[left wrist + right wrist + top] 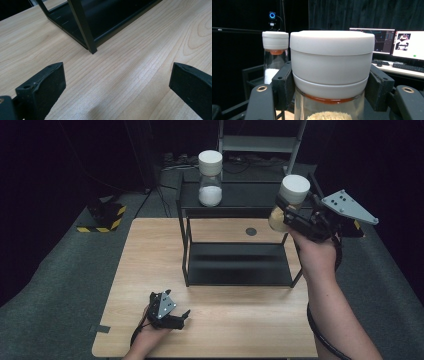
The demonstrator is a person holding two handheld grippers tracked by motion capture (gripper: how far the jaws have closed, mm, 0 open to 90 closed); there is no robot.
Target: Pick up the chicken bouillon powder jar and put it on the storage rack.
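Observation:
My right gripper (289, 215) is shut on a glass jar (285, 205) with a white lid and tan contents, held in the air at the right end of the black shelf's top (240, 195). In the right gripper view the jar's lid (332, 60) sits between both jaws, which clamp just below it. A second white-lidded jar (210, 177) with white grains stands on the shelf top at the left; it is also in the right gripper view as the far jar (275, 56). My left gripper (186, 316) rests open on the wooden table (150, 255) near the front edge, jaws wide apart over bare wood (117, 85).
The black two-level shelf (239, 265) stands on the table's far half, its front left leg (83, 27) just ahead of my left gripper. A small dark disc (251, 231) lies on the table under the shelf. Monitors (404, 45) glow behind. A yellow-black striped block (102, 217) sits on the floor at the left.

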